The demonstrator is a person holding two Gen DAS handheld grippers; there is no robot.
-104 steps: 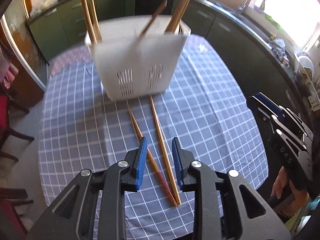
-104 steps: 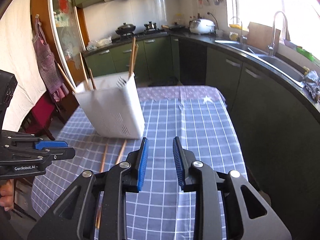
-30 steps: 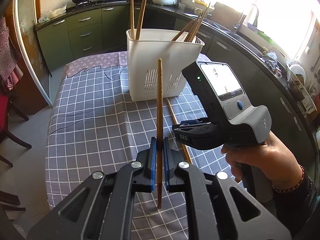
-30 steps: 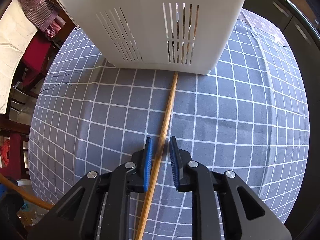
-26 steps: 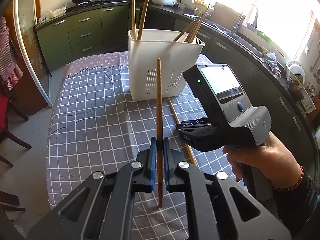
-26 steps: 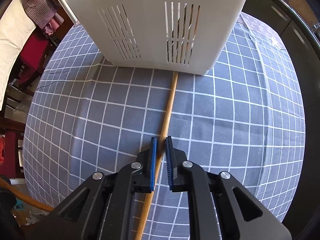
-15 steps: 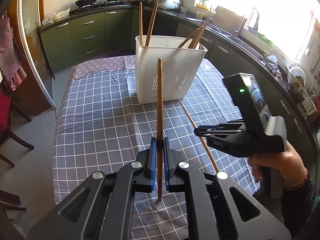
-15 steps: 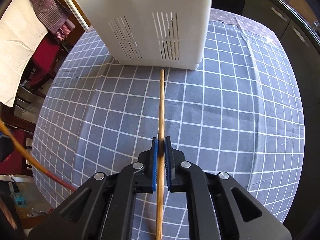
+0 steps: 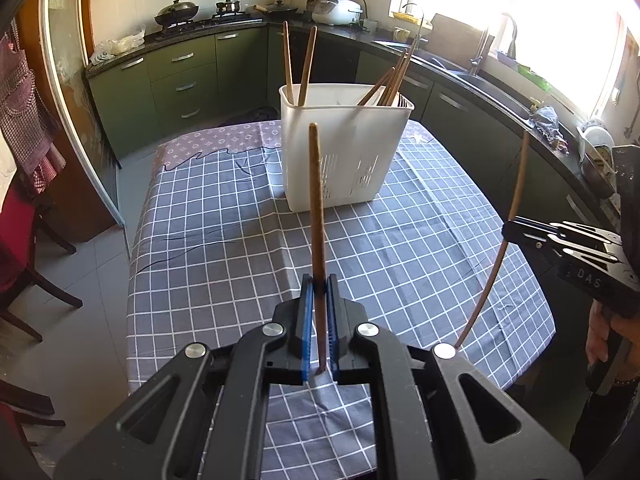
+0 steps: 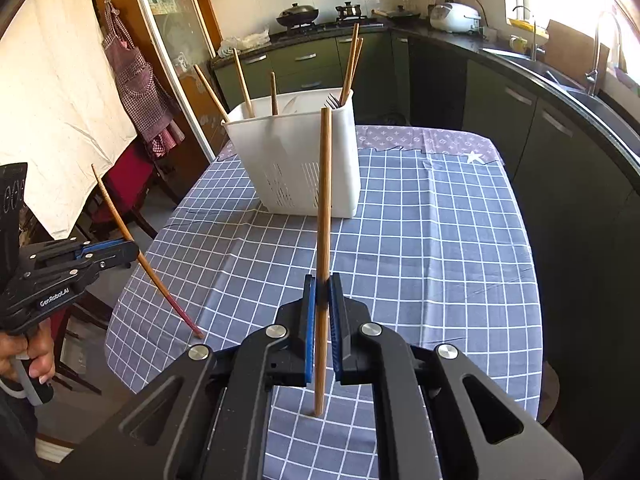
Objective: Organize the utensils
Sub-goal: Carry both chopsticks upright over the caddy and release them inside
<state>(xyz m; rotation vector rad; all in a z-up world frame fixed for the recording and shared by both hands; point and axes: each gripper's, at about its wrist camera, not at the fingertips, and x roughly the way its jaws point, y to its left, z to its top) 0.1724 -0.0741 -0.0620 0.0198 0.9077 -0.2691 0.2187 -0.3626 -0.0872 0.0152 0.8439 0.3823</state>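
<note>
Green kitchen cabinets [image 9: 180, 80] line the back and right walls behind a table covered by a grey checked tablecloth [image 9: 224, 240].

From the left wrist camera, the left gripper [image 9: 319, 320] sits at 6 o'clock with its two blue pads clenched on one dark chopstick [image 9: 316, 216], which stands nearly upright between them. One white utensil basket [image 9: 344, 148] stands on the cloth at 12 o'clock, beyond the chopstick's top. At its left end two chopsticks [image 9: 298, 64] rise side by side; at its right end a leaning bunch [image 9: 394, 76] sticks out, too overlapped to count. At 3 o'clock the right gripper [image 9: 520, 232] reaches in from the edge, held by a hand [image 9: 608, 332], grasping one pale chopstick [image 9: 508, 224] that looks bowed by the lens.

From the right wrist camera, the right gripper [image 10: 321, 320] is at 6 o'clock, its pads closed on the pale chopstick [image 10: 324, 216], upright. The basket [image 10: 296, 160] stands at 12 o'clock, holding five visible chopsticks: three on the left [image 10: 242, 80], two on the right [image 10: 352, 64], plus fork tines [image 10: 331, 101]. At 9 o'clock the left gripper [image 10: 124, 250] clamps the dark chopstick [image 10: 148, 268], tilted, red tip low just above the cloth.
</note>
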